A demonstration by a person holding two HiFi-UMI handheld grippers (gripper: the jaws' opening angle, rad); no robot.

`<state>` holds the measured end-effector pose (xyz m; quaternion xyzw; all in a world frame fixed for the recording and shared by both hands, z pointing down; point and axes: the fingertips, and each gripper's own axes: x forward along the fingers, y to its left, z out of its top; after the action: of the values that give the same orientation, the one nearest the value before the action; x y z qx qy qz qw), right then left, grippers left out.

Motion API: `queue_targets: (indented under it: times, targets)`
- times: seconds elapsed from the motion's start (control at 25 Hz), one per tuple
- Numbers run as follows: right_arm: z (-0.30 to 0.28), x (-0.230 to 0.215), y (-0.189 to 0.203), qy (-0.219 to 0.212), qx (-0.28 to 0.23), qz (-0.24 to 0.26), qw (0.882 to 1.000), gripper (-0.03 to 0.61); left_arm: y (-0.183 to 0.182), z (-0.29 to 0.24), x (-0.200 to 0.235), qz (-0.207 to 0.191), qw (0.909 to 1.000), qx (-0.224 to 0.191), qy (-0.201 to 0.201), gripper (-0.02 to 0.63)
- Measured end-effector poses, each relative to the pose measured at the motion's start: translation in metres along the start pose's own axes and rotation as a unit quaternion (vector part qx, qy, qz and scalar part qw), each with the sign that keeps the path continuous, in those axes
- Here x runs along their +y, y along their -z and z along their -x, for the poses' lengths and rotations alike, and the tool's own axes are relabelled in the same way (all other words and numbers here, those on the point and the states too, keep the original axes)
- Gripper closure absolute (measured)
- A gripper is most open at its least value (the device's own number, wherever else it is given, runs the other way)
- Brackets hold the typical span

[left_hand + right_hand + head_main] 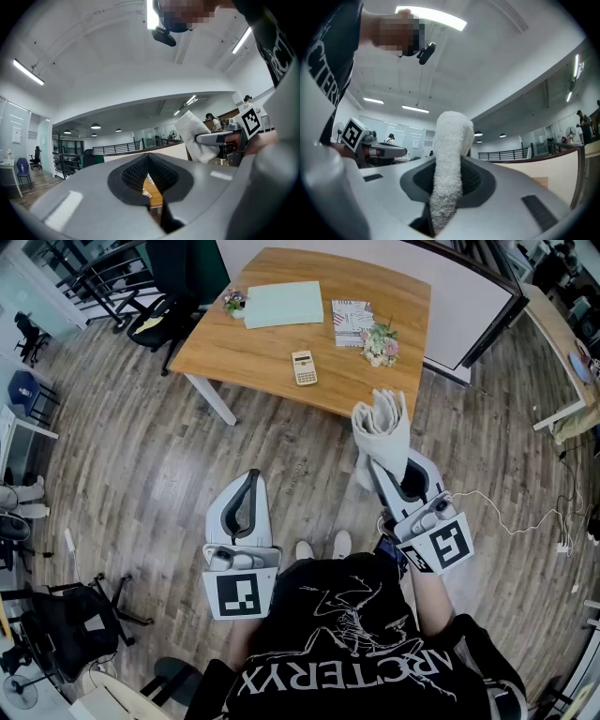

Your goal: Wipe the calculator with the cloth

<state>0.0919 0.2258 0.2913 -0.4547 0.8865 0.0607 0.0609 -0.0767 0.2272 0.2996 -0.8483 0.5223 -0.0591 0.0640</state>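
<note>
1. Head view: the calculator (pixel 304 367) lies loose on the wooden table (pixel 272 352), well apart from both grippers and near the edge that faces the person. It is probably light, so a one-sided wipe could push it towards the flower posy (pixel 381 343) or off that edge unless something steadies it. The cloth (pixel 382 426) stands up out of the right gripper (pixel 392 457) as a tall, floppy bundle. Pressed down, it could fold over so that bare jaw tips scrape the keys.

2. Left gripper view: the left gripper (pixel 149 161) has its jaws drawn together with nothing between them. A thin slit lower down shows a strip of table, and the tips seem to meet, though the wide-angle lens makes that hard to confirm. It is free to hold the calculator in place.

3. Right gripper view: the jaws are clamped on the white cloth (pixel 449 154), parted only by its thickness. Most of the roll sticks out beyond the tips, so a hard drag might work it out of the grip.
</note>
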Motion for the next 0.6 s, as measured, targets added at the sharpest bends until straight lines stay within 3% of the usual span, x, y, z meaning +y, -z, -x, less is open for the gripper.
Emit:
queue_targets:
  times: [0.6]
  targets:
    - [-0.012,-0.025,-0.002,-0.010,-0.012,-0.002,1.000,0.488,0.000,-0.026,-0.005,0.004,1.0000,0.003,-0.008,0.604]
